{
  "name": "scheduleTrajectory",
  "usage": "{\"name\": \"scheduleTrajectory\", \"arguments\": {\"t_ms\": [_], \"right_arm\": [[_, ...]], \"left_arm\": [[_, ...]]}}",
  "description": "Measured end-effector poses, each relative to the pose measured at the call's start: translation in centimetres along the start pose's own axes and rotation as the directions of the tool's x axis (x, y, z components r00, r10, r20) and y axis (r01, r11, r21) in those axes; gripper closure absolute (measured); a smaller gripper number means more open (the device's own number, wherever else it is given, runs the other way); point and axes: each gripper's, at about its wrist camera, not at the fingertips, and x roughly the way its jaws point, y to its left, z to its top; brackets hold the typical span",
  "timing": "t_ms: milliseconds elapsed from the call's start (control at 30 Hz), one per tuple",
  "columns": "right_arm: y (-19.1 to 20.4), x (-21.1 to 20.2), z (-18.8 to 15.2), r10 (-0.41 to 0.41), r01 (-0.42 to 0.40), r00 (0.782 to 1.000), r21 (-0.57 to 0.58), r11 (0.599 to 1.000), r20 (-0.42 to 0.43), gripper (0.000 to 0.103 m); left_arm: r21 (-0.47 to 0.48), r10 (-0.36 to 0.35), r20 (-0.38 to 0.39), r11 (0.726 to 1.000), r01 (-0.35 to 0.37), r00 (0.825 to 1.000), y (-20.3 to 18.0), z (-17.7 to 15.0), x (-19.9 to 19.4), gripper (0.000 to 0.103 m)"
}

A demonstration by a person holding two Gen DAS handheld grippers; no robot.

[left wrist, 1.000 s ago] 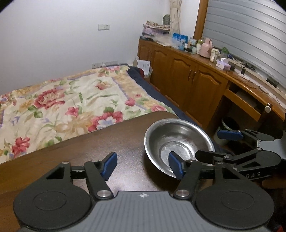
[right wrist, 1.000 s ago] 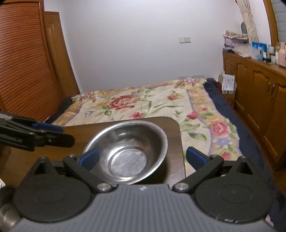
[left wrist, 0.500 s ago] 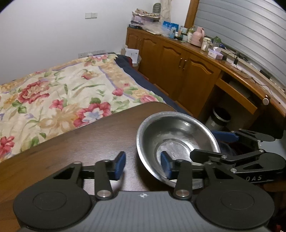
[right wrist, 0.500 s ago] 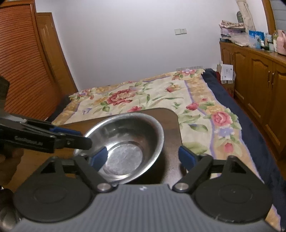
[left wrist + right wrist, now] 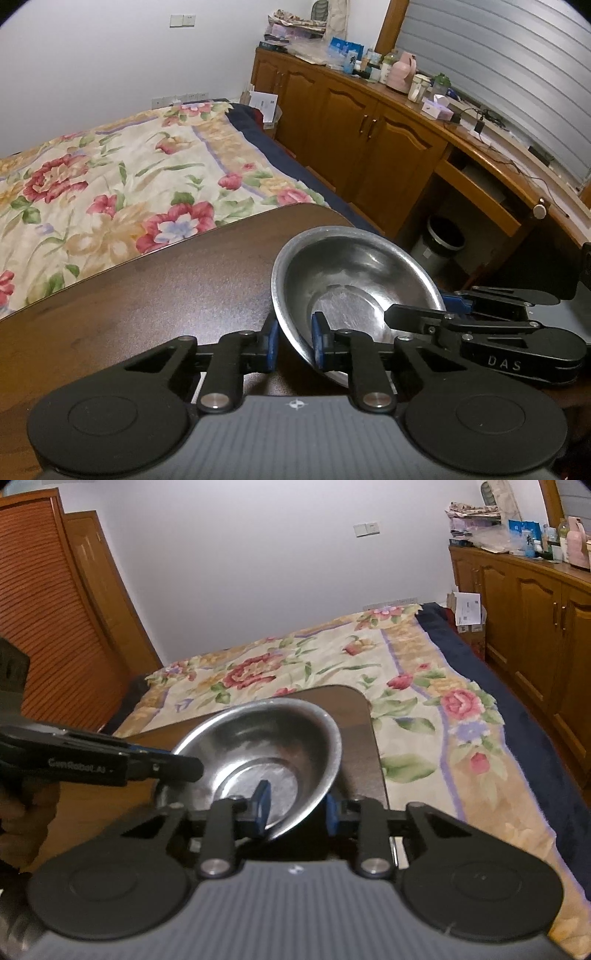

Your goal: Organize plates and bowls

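Both tongs now clamp steel bowl [image 5: 354,280] rim: left tongs [image 5: 293,341], right tongs [image 5: 297,805], wide apart second ago. Bowl tilts on bench [image 5: 147,302]; lift looks ready.

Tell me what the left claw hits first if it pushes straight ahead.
Nothing new: the left claw already straddles the metal bowl, one finger each side of the near wall. Pushing on would likely shove the bowl across the table.

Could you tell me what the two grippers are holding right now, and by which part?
Both hold the steel bowl by its rim: left gripper and right gripper each pinch a different stretch of its wall.
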Motion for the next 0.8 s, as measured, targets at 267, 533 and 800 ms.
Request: {"name": "scheduleTrajectory", "arguments": {"t_ms": [267,533,800], "right_arm": [[0.7,-1.3,0.7,0.0,0.001,1.0,-0.029,1.0,0.029,0.075],[1.6,-3.1,1.5,-0.001,0.005,0.998,-0.067,0.998,0.06,0.075],[2.2,-5.4,2.5,-0.024,0.036,0.994,-0.108,0.993,0.107,0.075]], "left_arm": [[0.016,0.006,0.031,1.0,-0.006,0.999,-0.5,0.1,-1.8,0.082],[0.028,0.008,0.078,1.0,-0.01,0.997,-1.3,0.4,-4.2,0.082],[0.051,-0.005,0.129,0.999,-0.002,0.992,-3.1,0.7,-6.8,0.082]]}}
